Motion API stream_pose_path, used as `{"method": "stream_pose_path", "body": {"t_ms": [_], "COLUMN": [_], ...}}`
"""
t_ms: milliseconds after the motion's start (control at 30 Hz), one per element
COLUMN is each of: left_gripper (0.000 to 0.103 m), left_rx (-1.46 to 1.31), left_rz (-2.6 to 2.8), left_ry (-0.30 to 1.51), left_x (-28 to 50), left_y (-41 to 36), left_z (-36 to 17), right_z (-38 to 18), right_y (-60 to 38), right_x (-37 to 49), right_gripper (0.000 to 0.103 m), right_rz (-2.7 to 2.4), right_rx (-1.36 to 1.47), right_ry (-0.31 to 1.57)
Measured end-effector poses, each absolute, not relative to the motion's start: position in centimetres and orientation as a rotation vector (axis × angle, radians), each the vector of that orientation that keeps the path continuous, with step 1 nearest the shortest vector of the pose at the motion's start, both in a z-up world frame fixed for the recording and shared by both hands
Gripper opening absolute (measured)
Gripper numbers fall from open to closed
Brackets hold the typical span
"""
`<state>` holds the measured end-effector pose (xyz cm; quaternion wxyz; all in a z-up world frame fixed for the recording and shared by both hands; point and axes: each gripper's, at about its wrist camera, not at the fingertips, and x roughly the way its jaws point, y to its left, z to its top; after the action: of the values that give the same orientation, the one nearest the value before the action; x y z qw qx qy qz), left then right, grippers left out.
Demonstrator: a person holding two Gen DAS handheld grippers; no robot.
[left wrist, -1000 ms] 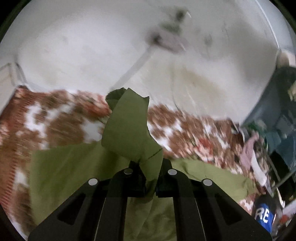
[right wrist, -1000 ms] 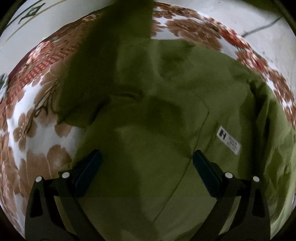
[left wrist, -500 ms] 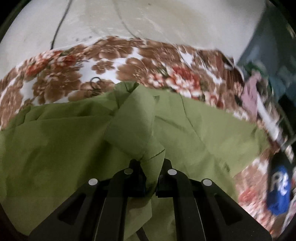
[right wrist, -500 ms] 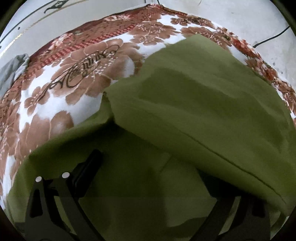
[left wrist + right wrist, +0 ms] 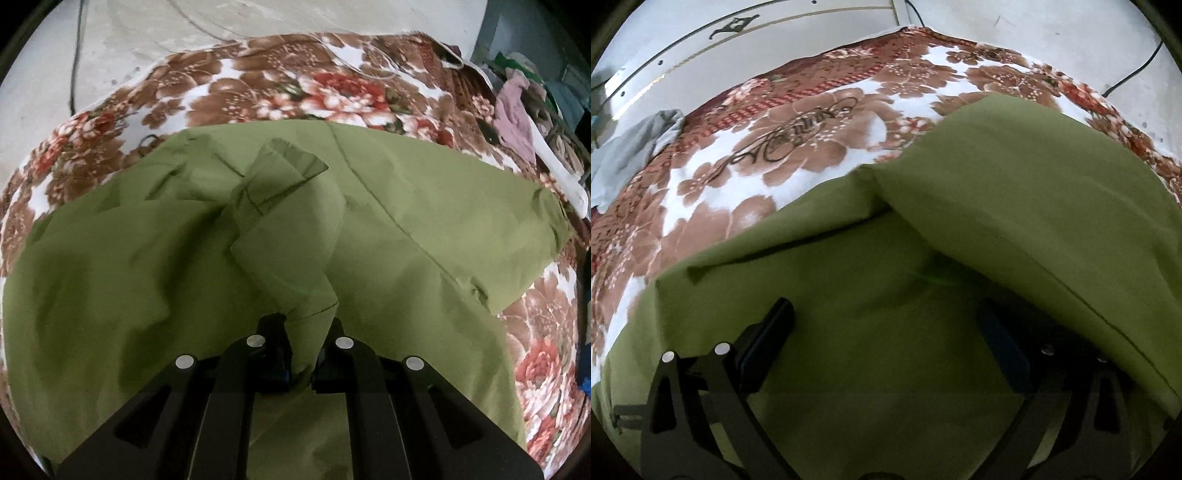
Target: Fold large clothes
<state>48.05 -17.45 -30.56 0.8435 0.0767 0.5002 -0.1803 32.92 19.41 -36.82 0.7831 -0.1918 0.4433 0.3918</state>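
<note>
**Green garment brought down flat onto the flowered blanket**

Since a second ago the olive-green garment (image 5: 424,206), then hanging from the left tongs (image 5: 302,356) above the blanket with bare floor behind it, has come down and now lies spread across the bed; in the right view a folded layer has swung over from the right and hides the white label that showed before.

The garment covers the near and middle part of the flowered blanket (image 5: 295,92); a bunched corner of it, with a hemmed, darker tip, rises from the flat cloth and runs back into the left tongs, whose jaws are clamped together on that fold; a long seam runs down the cloth to the right of the bunch.

In the right view the same garment (image 5: 1015,192) fills the lower half; its upper layer lies over the lower one along a slanting edge, far left to near right; the right tongs (image 5: 886,332) hang just above the lower layer, jaws wide apart, nothing between them; the right finger sits in the shadow beneath the folded edge.

Beyond the cloth, the brown, red and white blanket (image 5: 783,147) reaches to the far edge; a grey cloth (image 5: 635,151) lies at its far left; in the left view pink clothing (image 5: 513,118) sits at the far right, and a dark cable (image 5: 74,66) crosses the pale floor at the far left.
</note>
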Motion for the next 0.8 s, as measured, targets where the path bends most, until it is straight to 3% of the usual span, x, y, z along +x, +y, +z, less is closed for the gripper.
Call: {"method": "stream_pose_path", "body": {"t_ms": [167, 267, 300, 333, 367, 600, 767, 800], "left_gripper": [0.006, 0.012, 0.026, 0.06, 0.071, 0.073, 0.074, 0.078], "left_rx": [0.159, 0.211, 0.23, 0.224, 0.211, 0.176, 0.128, 0.08], "left_rz": [-0.383, -0.36, -0.361, -0.384, -0.413, -0.461, -0.443, -0.432], "left_ry": [1.082, 1.1, 1.113, 1.132, 1.157, 1.167, 1.09, 1.063], "left_x": [48.2, 47.7, 47.5, 47.3, 46.9, 42.7, 41.2, 41.2], "left_y": [-19.3, -20.6, -21.1, -21.4, -21.8, -23.9, -21.5, -20.4], "left_z": [-31.2, -32.4, -32.9, -33.4, -33.9, -33.2, -27.8, -26.1], "right_z": [-37.1, -36.8, -36.6, -36.4, -36.2, -35.0, -34.3, -34.0], "right_y": [18.7, 18.6, 18.4, 18.1, 17.8, 14.3, 9.3, 8.1], "right_x": [33.0, 32.6, 32.3, 31.9, 31.6, 30.1, 31.4, 31.9], "right_gripper": [0.098, 0.098, 0.098, 0.098, 0.098, 0.098, 0.098, 0.098], "right_rz": [0.905, 0.918, 0.922, 0.921, 0.92, 0.841, 0.655, 0.626], "right_rx": [-0.416, -0.428, -0.43, -0.432, -0.428, -0.403, -0.452, -0.439], "right_ry": [0.977, 0.963, 0.951, 0.939, 0.927, 0.896, 0.906, 0.917]}}
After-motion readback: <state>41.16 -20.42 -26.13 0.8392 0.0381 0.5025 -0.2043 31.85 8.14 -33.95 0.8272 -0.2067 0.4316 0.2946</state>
